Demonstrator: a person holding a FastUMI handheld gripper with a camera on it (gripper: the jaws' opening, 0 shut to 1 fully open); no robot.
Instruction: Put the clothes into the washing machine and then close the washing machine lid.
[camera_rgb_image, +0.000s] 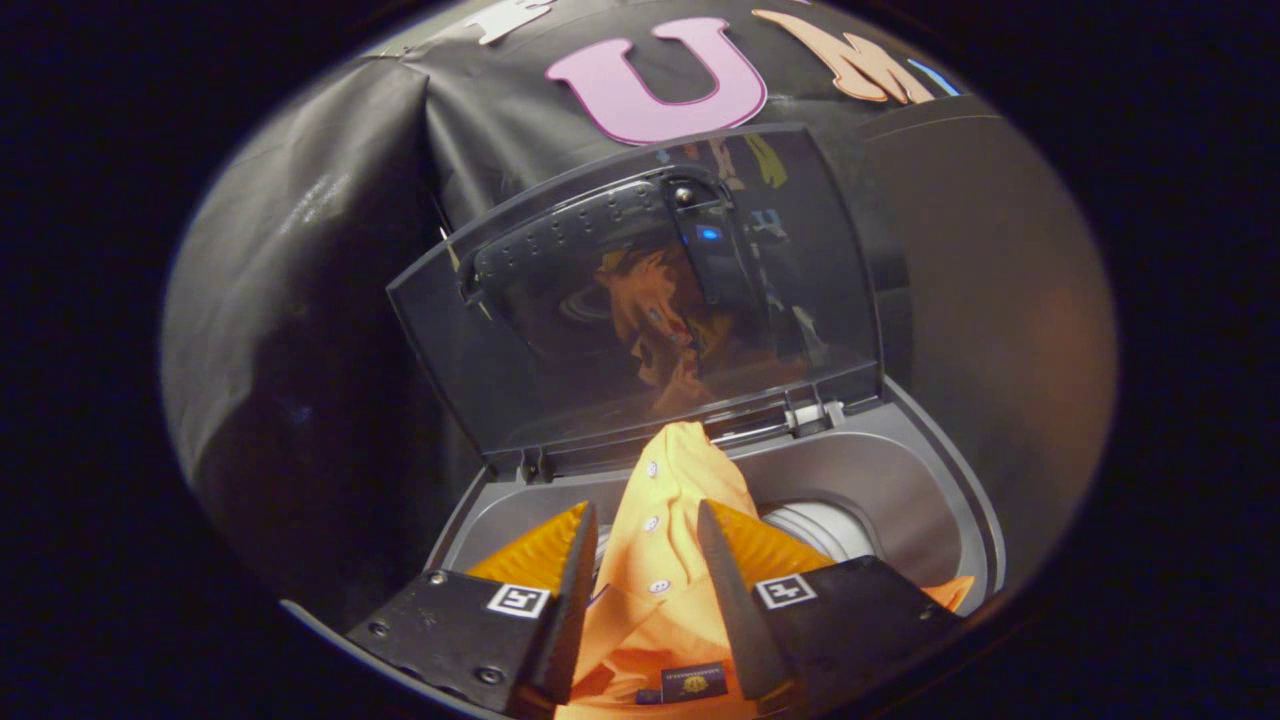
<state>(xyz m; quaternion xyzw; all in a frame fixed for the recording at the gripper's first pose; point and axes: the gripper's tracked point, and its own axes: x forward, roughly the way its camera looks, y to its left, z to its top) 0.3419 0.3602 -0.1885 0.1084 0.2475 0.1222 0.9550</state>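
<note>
The gripper pinches an orange shirt between both fingers, seemingly over the washing machine opening. Its lid stands upright at the back edge, leaving the drum mouth open.

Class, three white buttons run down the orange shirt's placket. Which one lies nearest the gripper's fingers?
The lowest button on the orange shirt, lying between the fingers of the gripper; the other two sit farther ahead.

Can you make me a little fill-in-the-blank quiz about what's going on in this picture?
1. The washing machine's lid stands ___.
2. The garment between the gripper's fingers is an orange ___ with white buttons.
3. In the lid's glass you see a ___ of that orange garment.

Missing words: open; shirt; reflection
</note>
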